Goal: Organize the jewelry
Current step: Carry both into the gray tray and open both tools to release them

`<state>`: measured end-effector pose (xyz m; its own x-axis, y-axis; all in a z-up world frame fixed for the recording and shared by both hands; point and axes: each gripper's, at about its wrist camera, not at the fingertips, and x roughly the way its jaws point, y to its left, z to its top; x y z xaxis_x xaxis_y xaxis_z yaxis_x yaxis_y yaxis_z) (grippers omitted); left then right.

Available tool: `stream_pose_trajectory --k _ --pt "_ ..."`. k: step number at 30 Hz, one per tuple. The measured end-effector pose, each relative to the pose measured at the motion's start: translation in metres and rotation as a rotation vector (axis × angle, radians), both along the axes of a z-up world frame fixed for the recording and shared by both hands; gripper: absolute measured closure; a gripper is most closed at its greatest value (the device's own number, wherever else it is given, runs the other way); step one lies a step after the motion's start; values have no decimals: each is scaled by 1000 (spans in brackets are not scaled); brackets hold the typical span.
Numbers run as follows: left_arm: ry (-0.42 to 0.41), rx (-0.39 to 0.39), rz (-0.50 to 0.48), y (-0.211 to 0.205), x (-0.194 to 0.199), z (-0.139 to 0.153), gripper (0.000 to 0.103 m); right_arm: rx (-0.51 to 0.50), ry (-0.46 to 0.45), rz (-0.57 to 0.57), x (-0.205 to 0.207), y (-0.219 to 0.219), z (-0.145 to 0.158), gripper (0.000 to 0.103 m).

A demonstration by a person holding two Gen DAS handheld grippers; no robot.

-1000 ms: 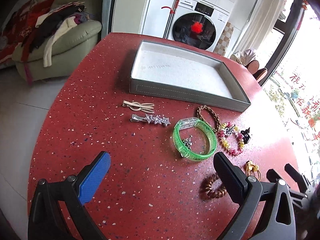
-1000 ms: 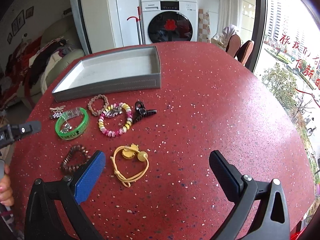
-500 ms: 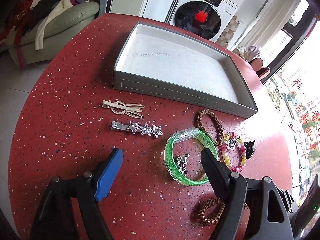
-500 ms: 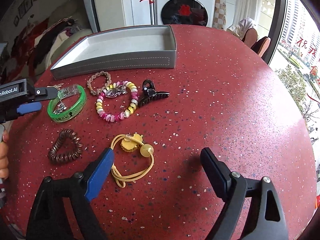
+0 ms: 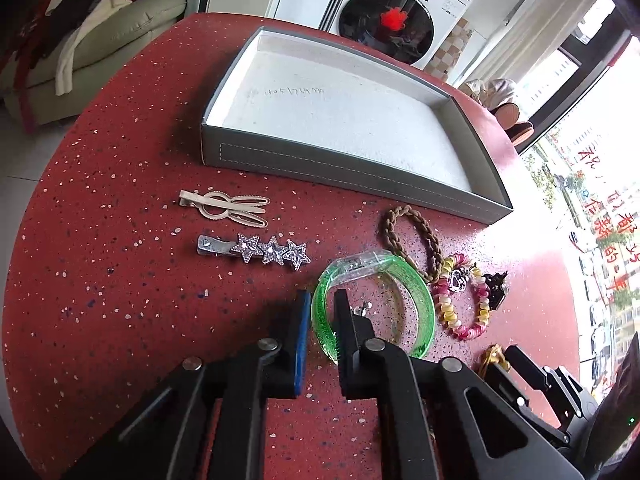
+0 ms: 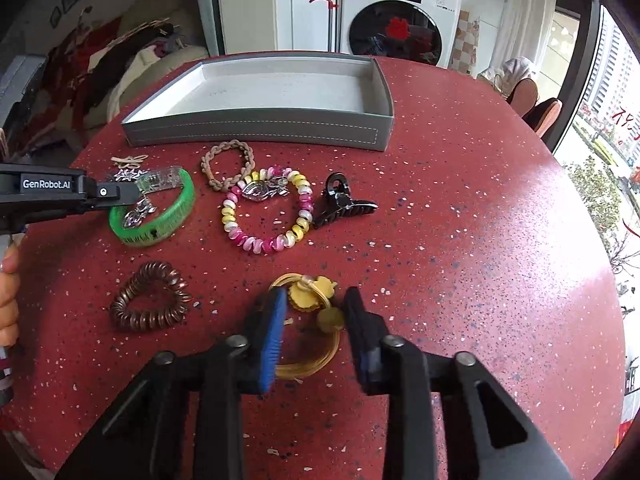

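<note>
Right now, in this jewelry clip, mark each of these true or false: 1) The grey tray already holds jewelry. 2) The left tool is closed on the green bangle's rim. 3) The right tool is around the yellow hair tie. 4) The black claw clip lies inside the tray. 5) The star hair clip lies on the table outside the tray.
1) False: the grey tray holds nothing.
2) True: the left tool grips the wall of the green bangle.
3) True: the right tool has the yellow hair tie between its pads.
4) False: the black claw clip lies on the red table, beside the pink and yellow bead bracelet.
5) True: the star hair clip lies in front of the tray.
</note>
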<state>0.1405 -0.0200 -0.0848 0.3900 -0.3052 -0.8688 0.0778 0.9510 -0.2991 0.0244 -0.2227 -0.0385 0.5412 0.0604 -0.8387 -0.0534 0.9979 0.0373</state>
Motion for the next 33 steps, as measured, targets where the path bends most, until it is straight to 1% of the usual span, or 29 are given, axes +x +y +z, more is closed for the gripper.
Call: stream_pose_trajectory --k 2,4,6,10,13,17,23,27,29,33 --pt "-6 -10 -10 1 -1 0 75 5 -6 -7 -2 0 2 79" --pt "-17 -25 -18 3 -4 3 76 37 -18 -21 -3 -4 6 79" --pt "-31 -52 -24 7 -7 8 76 78 -31 -31 -3 -9 13 79" --pt "-54 -88 -32 15 -11 23 75 127 -54 -43 2 -16 28 79" --pt "-76 -108 -37 18 -10 36 76 165 -67 -49 12 -22 40 79" --pt "-105 -125 -52 19 -1 54 75 204 -75 -51 36 -28 54 79" --pt "-156 -96 -55 17 32 75 75 222 -111 -34 86 -32 77 79" --pt "-183 -79 -49 14 65 88 76 251 -109 -29 127 -33 82 79" --pt "-187 -62 -46 11 83 89 76 278 -96 -28 149 -33 80 79" --pt "-191 -32 -42 1 121 84 76 287 -62 -31 194 -31 68 79"
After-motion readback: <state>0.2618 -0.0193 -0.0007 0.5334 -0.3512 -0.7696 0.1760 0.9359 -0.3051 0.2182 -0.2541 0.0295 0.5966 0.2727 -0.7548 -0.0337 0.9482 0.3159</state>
